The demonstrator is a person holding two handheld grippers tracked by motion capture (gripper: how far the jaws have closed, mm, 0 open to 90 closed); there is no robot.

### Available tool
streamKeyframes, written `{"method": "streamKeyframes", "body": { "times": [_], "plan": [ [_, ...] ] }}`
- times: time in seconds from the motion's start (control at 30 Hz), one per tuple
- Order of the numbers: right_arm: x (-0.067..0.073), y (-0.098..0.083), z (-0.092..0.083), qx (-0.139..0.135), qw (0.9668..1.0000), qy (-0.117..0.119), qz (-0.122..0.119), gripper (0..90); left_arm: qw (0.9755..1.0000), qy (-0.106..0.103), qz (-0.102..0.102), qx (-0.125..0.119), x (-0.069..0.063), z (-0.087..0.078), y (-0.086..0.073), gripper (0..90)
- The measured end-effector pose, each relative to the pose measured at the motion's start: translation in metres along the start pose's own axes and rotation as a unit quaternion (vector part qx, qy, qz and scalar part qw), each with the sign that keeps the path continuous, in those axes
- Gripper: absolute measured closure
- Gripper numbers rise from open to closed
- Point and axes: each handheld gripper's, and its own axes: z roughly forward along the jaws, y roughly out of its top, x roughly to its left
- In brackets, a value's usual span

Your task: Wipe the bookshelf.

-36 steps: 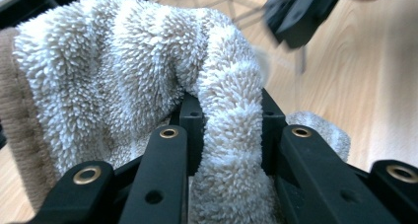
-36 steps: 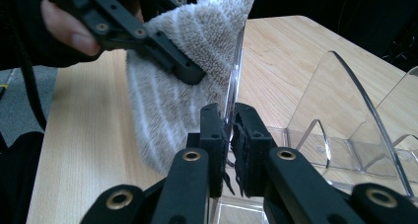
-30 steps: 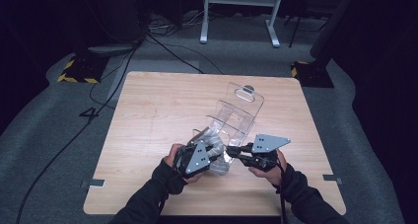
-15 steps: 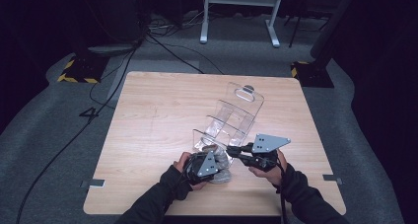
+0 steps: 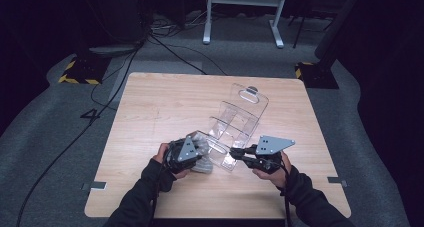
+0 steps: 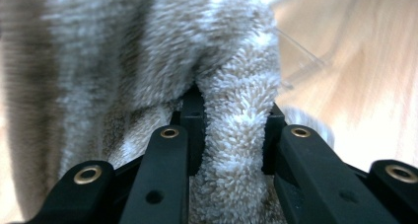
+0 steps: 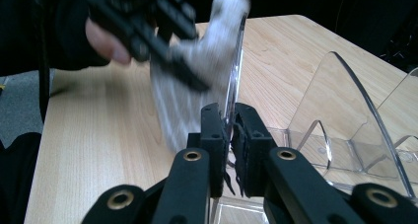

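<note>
On the wooden table (image 5: 150,107), near its front edge, the left gripper (image 5: 192,154) sits at the left of the work area, held in the person's left hand (image 5: 167,162). Its jaws are closed on a fold of a grey fluffy cloth (image 6: 231,135); in the left gripper view the pile bulges out above and below the two black pads, which press on it from both sides. In the high view the cloth (image 5: 202,163) lies bunched under and just beside this gripper, against the near end wall of a clear plastic tiered rack (image 5: 235,122). The rack lies tilted on the table, its hanger-hole end pointing toward the far right corner and its lower end toward the person. In the right gripper view the cloth (image 7: 197,81) is blurred and pressed against the outer face of the rack's thin end wall (image 7: 236,61), with the left gripper (image 7: 148,26) above it. To the right, the right gripper (image 5: 240,153), held in the right hand (image 5: 270,169), points left toward the rack. Its jaws are nearly together and clamp the edge of that same transparent wall, which passes upright between the pads. The rack's curved dividers (image 7: 345,110) stand to the right of this grip.
</note>
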Motion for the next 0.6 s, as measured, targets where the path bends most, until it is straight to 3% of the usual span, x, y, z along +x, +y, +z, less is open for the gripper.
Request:
{"method": "streamKeyframes", "body": {
  "times": [0.1,0.17,0.23,0.27,0.37,0.5,0.6],
  "plan": [
    [0.0,0.0,0.0,-0.001,1.0,-0.001,0.001,84.0,0.9991,0.009,-0.011,-0.039,0.002,-0.012,0.008,73.7],
    [0.0,0.0,0.0,-0.001,1.0,-0.001,0.001,84.0,0.9974,0.005,-0.011,-0.071,-0.007,-0.016,0.018,73.7],
    [0.0,0.0,0.0,0.0,1.0,-0.002,0.002,83.9,0.9972,0.003,-0.006,-0.075,-0.01,-0.016,0.02,73.7],
    [0.0,0.0,0.0,0.0,1.0,-0.002,0.002,83.9,0.9964,-0.011,0.009,-0.083,-0.022,-0.011,0.027,73.7],
    [0.0,0.0,0.0,-0.001,1.0,-0.001,0.005,83.8,0.9955,-0.031,0.027,-0.085,-0.036,-0.001,0.032,73.8],
    [0.0,0.0,0.001,-0.001,1.0,-0.002,0.004,83.8,0.994,-0.056,0.026,-0.09,-0.05,0.01,0.032,73.8],
    [0.0,0.0,0.001,-0.001,1.0,-0.002,0.004,83.9,0.9935,-0.061,0.025,-0.093,-0.056,0.016,0.031,73.6]
  ]
}}
